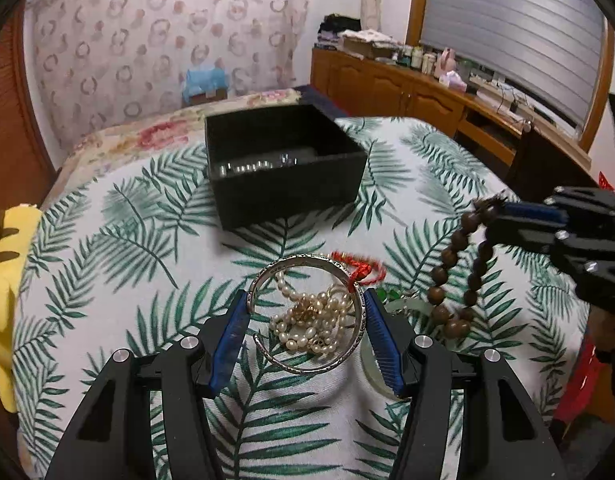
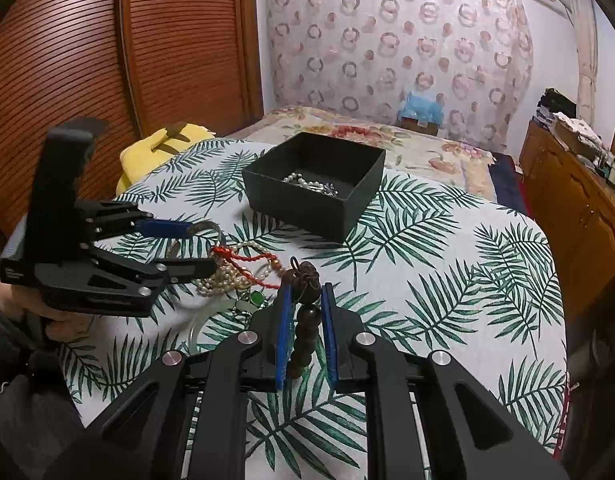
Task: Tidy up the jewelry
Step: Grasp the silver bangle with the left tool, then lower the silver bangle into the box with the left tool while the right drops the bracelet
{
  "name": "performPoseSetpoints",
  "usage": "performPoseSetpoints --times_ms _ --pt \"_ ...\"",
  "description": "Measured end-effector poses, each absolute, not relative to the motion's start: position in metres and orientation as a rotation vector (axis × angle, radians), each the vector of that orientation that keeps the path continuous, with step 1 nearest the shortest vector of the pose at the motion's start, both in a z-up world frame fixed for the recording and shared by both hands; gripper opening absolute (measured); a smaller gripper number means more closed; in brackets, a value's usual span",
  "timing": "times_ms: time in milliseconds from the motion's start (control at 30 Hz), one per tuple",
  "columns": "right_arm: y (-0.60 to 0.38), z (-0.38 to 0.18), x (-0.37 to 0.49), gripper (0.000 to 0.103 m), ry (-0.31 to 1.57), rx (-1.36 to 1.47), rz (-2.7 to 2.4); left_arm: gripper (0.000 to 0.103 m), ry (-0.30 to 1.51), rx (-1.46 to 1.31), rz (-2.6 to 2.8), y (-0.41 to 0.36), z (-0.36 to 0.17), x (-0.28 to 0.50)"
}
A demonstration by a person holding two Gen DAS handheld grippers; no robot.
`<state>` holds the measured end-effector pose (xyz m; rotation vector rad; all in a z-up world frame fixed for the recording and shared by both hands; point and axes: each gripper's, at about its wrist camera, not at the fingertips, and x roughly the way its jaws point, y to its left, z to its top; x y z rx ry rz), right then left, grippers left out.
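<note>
Jewelry sorting on the bed, 2 grippers.
Left gripper (image 1: 305, 312) fingers clasp the silver bangle (image 1: 307, 314); right gripper (image 2: 305, 300) fingers pinch the wooden bead strand (image 2: 305, 328).

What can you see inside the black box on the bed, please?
Inside the black box lie a pearl strand and a small silvery piece; its near wall hides the rest of the floor.

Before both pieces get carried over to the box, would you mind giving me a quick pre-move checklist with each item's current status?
1. Left gripper closed across the silver bangle, pads on its rim: ok.
2. Bangle free of the pearl pile and red cord: not ok, the cord hangs on its rim.
3. Right gripper clamped on the wooden bead bracelet: ok.
4. Bead loop clear of the cloth: cannot tell.
5. Black box open with room inside: ok.
</note>
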<state>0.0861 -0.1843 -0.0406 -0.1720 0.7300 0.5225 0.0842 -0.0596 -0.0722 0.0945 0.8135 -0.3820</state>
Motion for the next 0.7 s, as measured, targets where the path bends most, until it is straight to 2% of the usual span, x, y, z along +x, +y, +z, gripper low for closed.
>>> performPoseSetpoints --times_ms 267,700 --pt "-0.183 -0.041 0.087 0.017 0.728 -0.168 0.524 0.055 0.757 0.076 -0.378 -0.052 -0.047 0.078" --pt "-0.178 -0.042 0.088 0.017 0.724 -0.168 0.538 0.055 0.778 0.055 -0.290 -0.017 -0.056 0.081"
